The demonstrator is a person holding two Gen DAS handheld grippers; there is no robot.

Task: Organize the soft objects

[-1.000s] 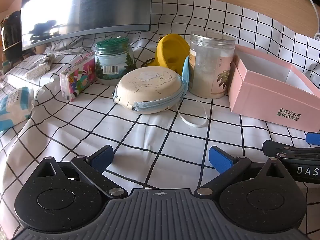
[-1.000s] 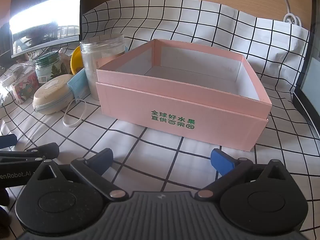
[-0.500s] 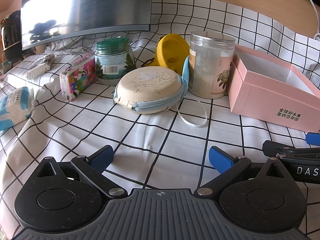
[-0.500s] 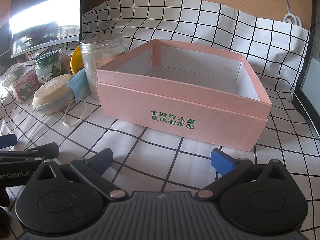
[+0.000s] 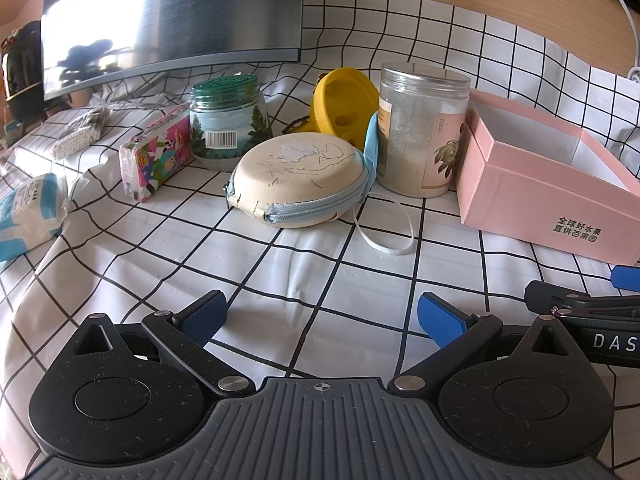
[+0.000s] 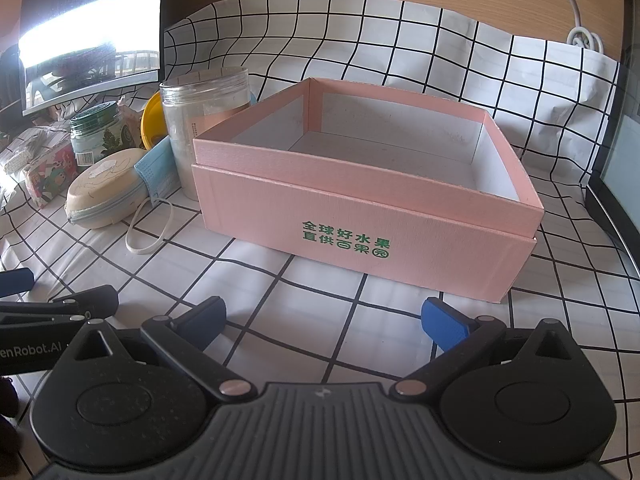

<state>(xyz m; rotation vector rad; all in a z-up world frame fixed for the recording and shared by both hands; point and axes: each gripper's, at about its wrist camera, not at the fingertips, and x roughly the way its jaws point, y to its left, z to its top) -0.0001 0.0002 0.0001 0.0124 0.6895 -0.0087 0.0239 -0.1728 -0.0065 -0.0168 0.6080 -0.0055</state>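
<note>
A cream zip pouch lies on the checked cloth, with a blue face mask tucked behind it and its white loop trailing forward. A colourful tissue pack and a blue-white packet lie to the left. The open pink box stands on the right with nothing in it. My left gripper is open, low over the cloth, short of the pouch. My right gripper is open in front of the box.
A clear jar of white grains, a green-lidded jar and a yellow plastic item stand behind the pouch. A monitor rises at the back left. A bag of white sticks lies far left.
</note>
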